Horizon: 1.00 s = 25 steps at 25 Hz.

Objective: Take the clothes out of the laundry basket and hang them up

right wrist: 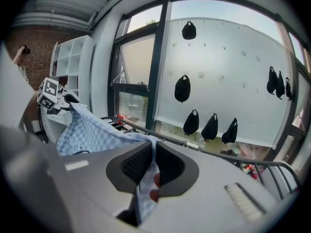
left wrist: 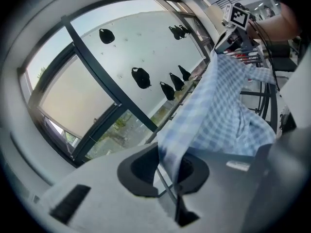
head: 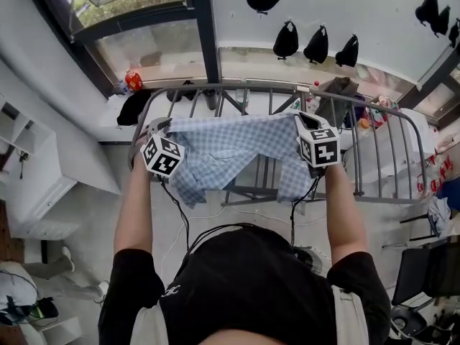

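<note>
— Where's the shirt?
— Stretched between my two grippers, above the rack; whether it touches the rails I can't tell.
— Grips?
— Left gripper clamped on one edge; right gripper pinching the other — cloth runs through both.
— Anything in the way?
— A dark garment on the rack's left end; the window post beyond — black pouches on the wall behind.

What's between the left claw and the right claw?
A blue checked shirt spans from the left claw to the right claw. Each claw is shut on an edge of it, over the rack. The head view shows this.
</note>
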Each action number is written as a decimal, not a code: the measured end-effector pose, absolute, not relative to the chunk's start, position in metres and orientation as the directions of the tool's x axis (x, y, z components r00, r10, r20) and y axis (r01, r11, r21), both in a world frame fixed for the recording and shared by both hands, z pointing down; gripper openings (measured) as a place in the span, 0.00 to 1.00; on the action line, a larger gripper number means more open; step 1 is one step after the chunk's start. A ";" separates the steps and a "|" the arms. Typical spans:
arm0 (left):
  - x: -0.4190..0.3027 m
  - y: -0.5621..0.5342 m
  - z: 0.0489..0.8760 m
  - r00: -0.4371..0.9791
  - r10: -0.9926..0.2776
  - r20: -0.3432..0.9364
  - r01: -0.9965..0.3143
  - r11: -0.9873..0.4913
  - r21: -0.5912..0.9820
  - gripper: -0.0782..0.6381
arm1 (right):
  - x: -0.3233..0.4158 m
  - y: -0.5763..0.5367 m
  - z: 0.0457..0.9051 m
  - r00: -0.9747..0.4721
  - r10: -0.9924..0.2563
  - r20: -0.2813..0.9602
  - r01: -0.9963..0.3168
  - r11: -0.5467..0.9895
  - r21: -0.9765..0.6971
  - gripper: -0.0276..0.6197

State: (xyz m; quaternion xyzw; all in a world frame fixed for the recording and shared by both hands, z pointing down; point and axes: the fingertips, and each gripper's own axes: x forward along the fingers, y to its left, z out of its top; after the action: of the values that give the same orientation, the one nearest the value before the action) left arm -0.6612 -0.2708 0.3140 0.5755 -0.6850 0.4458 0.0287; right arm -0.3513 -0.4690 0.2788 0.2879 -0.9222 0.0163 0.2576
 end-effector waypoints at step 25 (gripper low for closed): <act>-0.645 -0.245 0.407 -0.081 -0.665 0.743 -0.978 -0.092 -0.189 0.54 | -0.351 -0.475 0.367 -0.698 -0.387 0.602 -0.484 0.875 0.001 0.34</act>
State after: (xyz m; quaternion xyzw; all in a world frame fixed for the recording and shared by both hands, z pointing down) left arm -0.6446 -0.2449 0.4070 0.6428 -0.6388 0.3641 0.2150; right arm -0.3514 -0.4752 0.3667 0.2371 -0.9181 0.0789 0.3075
